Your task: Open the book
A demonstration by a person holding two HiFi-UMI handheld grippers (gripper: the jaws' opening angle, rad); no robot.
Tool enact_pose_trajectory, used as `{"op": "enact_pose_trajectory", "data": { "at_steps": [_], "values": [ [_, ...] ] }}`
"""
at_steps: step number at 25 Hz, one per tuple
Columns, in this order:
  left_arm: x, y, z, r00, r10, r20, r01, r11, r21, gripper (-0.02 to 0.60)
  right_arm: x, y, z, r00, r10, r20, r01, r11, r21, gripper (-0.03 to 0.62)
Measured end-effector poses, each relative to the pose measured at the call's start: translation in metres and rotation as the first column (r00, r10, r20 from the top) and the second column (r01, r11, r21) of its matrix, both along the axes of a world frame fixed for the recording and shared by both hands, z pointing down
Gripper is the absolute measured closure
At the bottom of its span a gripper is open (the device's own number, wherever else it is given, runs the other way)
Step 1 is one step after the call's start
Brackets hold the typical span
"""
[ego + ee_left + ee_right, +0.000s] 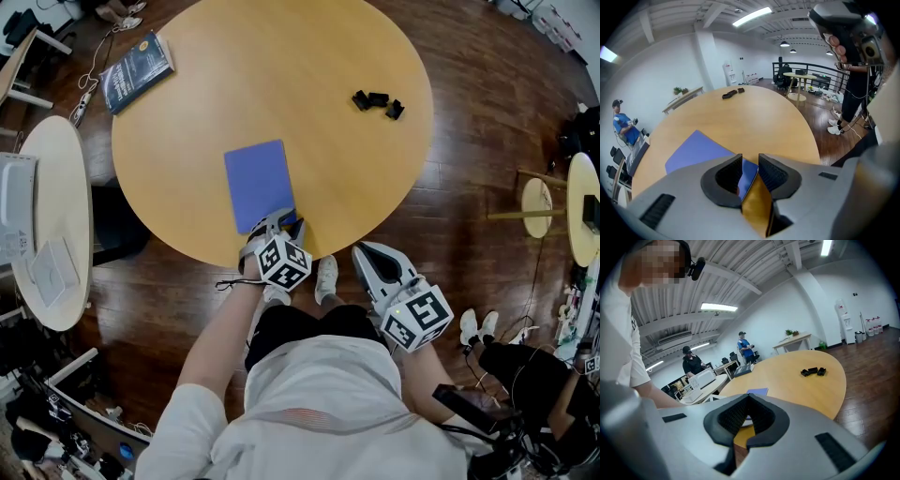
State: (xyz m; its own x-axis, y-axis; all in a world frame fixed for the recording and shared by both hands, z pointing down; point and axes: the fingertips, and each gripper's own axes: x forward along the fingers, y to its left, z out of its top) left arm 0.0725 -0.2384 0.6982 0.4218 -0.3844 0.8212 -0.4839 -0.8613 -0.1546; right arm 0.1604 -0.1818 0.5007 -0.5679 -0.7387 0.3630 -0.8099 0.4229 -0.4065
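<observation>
Two grippers are in my hands at the near rim of the round light-wood table (309, 56). My left gripper (284, 223) points down at the table's six o'clock edge. Its fingers are spread a little, and the near right corner of the flat plain blue book (259, 183) lies between them, with bare wood showing between the cover and one pad. The blue book lies closed and flat, just inside that six o'clock edge. My right gripper (362, 251) hangs off the table near five o'clock, over the dark wooden floor (469, 234), its fingers pressed together on nothing. A dark printed book (137, 70) lies at ten o'clock and small black blocks (377, 101) lie at two o'clock.
</observation>
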Motion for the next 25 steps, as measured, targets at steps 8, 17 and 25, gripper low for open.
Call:
{"op": "enact_pose_trajectory", "data": {
  "at_steps": [8, 17, 25],
  "values": [
    [-0.001, -0.001, 0.000, 1.000, -0.018, -0.007, 0.018, 1.000, -0.012, 0.476, 0.001, -0.004, 0.000, 1.000, 0.008, 0.011, -0.008, 1.000, -0.004, 0.592],
    [-0.001, 0.000, -0.019, 0.994, -0.061, -0.094, 0.060, 0.998, -0.016, 0.569, -0.003, -0.004, 0.001, 1.000, 0.002, 0.022, -0.002, 1.000, -0.006, 0.592],
    [-0.023, -0.012, -0.093, 0.837, -0.320, -0.444, 0.291, 0.947, -0.135, 0.569, -0.027, -0.010, -0.003, 0.997, -0.063, 0.038, 0.063, 0.998, 0.003, 0.592]
  ]
}}
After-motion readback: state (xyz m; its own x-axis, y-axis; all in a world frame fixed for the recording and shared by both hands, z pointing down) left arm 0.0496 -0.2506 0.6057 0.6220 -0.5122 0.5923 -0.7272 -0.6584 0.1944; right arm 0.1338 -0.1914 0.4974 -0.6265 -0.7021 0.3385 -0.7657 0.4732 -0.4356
